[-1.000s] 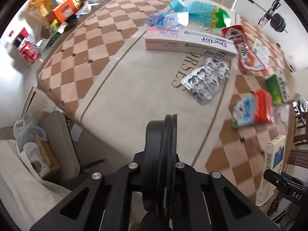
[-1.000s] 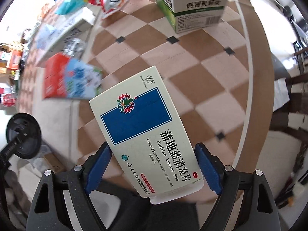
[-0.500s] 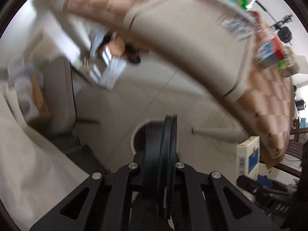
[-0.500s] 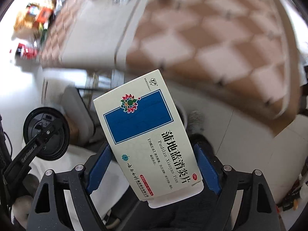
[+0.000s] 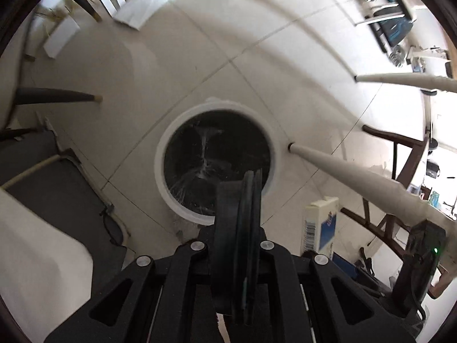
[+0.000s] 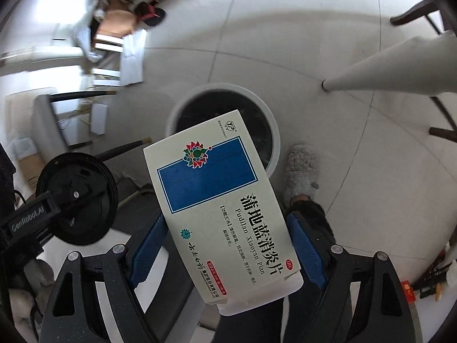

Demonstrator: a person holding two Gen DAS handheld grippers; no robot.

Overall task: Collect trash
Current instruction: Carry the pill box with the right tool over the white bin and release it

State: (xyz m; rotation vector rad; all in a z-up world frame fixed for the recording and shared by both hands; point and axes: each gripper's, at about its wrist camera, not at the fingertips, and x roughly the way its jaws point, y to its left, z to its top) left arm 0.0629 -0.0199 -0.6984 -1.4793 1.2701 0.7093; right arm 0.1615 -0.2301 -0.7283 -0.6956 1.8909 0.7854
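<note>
A round white trash bin [image 5: 217, 160] with a black liner stands on the tiled floor below me; it also shows in the right wrist view [image 6: 257, 105]. My left gripper [image 5: 238, 245] is shut on a flat black round lid [image 5: 237, 228], held edge-on above the bin's near rim. That lid shows in the right wrist view [image 6: 80, 197] at the left. My right gripper [image 6: 225, 243] is shut on a white and blue medicine box [image 6: 220, 200], held above the bin. The box also shows in the left wrist view [image 5: 321, 228].
White table legs [image 5: 357, 177] slant in at the right beside the bin. Dark chair legs [image 5: 54, 97] stand at the left. Papers and boxes [image 6: 120, 54] lie on the floor beyond. A slippered foot [image 6: 301, 171] stands right of the bin.
Both grippers have swung down from the checkered table to the floor. The bin is now in full view under the lid and the medicine box. Neither grip has changed.
</note>
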